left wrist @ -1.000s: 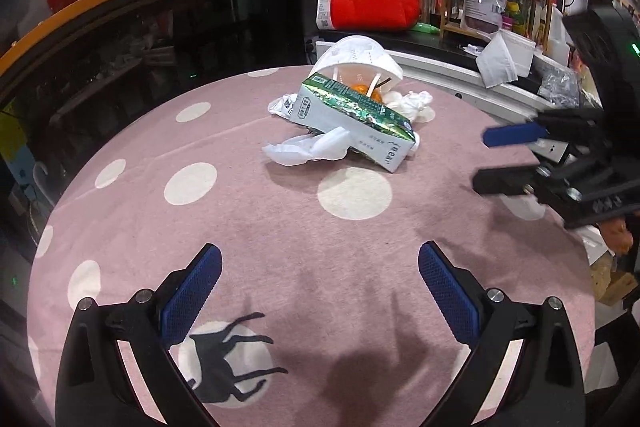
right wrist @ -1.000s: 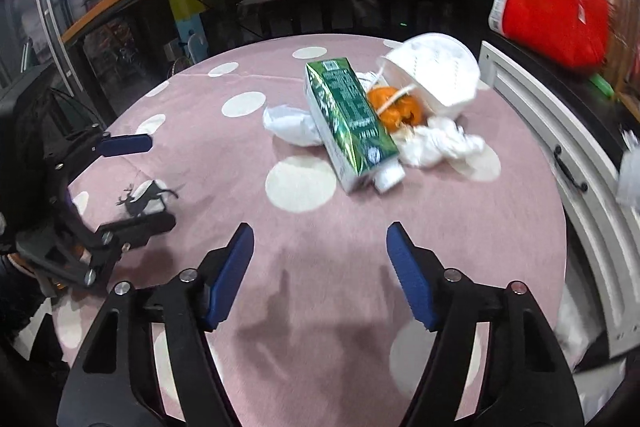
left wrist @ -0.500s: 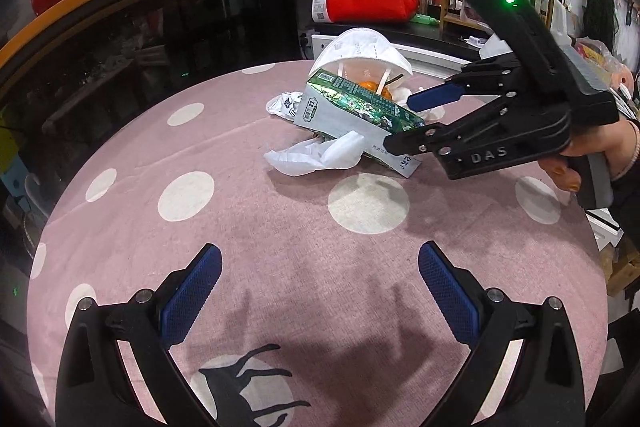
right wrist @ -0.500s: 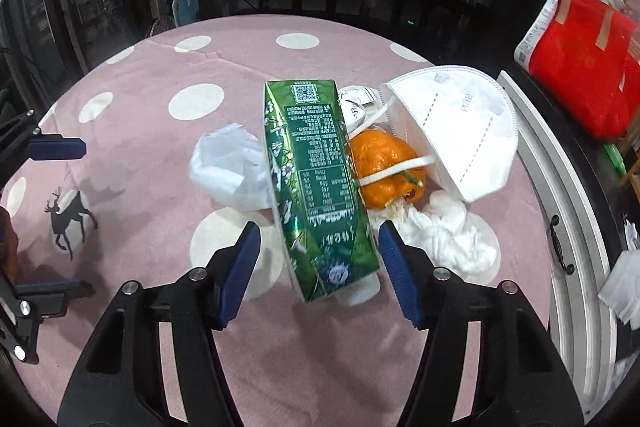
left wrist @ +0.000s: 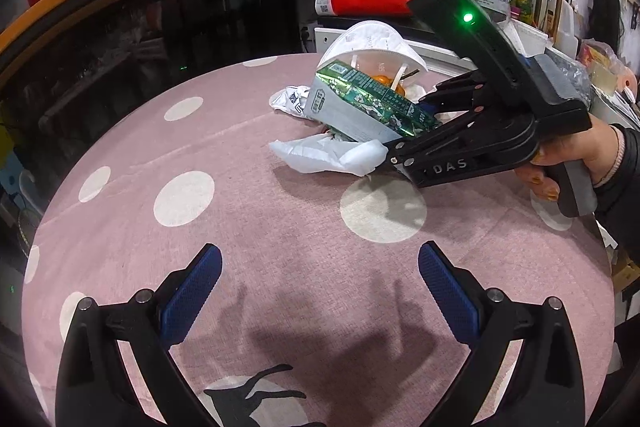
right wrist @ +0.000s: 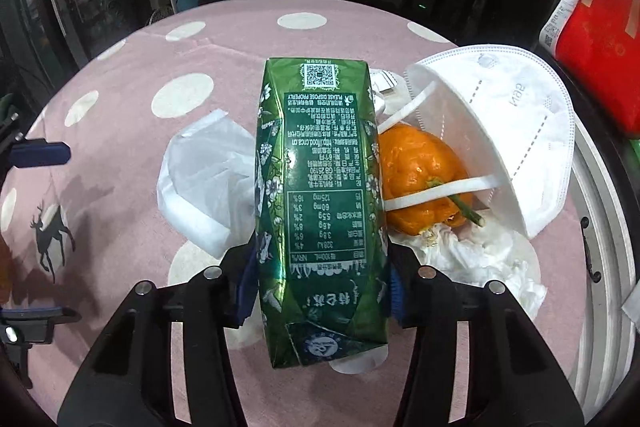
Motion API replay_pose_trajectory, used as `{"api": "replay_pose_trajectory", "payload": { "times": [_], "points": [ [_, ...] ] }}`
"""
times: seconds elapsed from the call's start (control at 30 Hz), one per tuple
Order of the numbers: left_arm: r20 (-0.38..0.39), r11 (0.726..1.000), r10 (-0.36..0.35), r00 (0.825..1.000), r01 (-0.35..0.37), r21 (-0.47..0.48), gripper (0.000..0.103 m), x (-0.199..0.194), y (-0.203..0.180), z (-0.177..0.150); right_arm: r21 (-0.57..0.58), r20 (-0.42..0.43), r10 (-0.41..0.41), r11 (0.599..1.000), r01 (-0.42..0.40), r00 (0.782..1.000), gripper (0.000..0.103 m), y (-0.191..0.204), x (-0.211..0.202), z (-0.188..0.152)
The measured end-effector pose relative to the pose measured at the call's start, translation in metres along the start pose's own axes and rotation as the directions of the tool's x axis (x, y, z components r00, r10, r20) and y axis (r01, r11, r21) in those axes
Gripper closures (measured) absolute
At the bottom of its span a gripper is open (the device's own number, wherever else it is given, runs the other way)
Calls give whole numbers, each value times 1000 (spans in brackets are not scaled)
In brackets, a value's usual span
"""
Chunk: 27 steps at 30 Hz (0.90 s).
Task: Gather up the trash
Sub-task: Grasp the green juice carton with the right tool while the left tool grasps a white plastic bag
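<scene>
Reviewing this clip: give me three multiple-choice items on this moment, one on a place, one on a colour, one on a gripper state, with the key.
1. Where does the orange fruit lie?
A. Between the green carton and the white face mask
B. On the deer print
C. Inside the red bag

2. What colour is the tablecloth under the trash?
A. Blue with stripes
B. Pink with white dots
C. Plain grey

3. How does the left gripper stand?
A. Shut on a tissue
B. Shut on the carton
C. Open, nothing between its fingers

Key: 1 A, the fruit sits against the carton's side with the mask's strap across it. 2 B, pink cloth with white dots fills both views. 3 C, its blue pads stand wide apart over bare cloth, while the right gripper has just been closing and has the carton between its pads.
</scene>
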<state>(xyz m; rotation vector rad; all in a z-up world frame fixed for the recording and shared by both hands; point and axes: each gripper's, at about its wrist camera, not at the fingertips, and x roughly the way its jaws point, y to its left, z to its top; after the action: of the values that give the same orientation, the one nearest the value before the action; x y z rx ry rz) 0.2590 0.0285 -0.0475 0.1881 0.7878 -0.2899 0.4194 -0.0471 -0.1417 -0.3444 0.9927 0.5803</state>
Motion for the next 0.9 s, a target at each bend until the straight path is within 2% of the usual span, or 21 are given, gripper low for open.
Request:
{"api": "replay_pose_trajectory", "payload": {
  "times": [0.4,0.57,0.63,0.73,0.8,0.83,0.87,0.9],
  "points": [
    [32,1000,19,999,-19,-2,7,17,8,21,112,105,-6,994,-5,994,54,-9,-74,-41],
    [6,998,31,999,-32,47,9,44,1,41,171,120,6,985,-27,993,54,-15,-94,-64],
    [-14,996,48,999,-47,79,18,59,-5,47,189,128,-1,982,-23,992,54,-16,-101,-75],
    [-42,994,66,997,-62,93,42,74,-10,49,217,134,-7,976,-22,991,54,-17,-108,-89],
    [-47,994,73,996,-69,84,69,78,-12,49,225,140,-18,974,-15,990,54,-16,-113,-98],
    [-49,995,74,996,-71,75,77,79,-13,49,231,146,-23,973,-11,989,54,-15,-117,-103],
    [-51,996,67,996,-64,60,91,79,-13,48,236,150,-22,972,-14,988,54,-14,-119,-106],
    [-50,997,62,997,-59,47,96,78,-12,48,243,154,-20,970,-18,988,54,-14,-122,-111]
  ]
}}
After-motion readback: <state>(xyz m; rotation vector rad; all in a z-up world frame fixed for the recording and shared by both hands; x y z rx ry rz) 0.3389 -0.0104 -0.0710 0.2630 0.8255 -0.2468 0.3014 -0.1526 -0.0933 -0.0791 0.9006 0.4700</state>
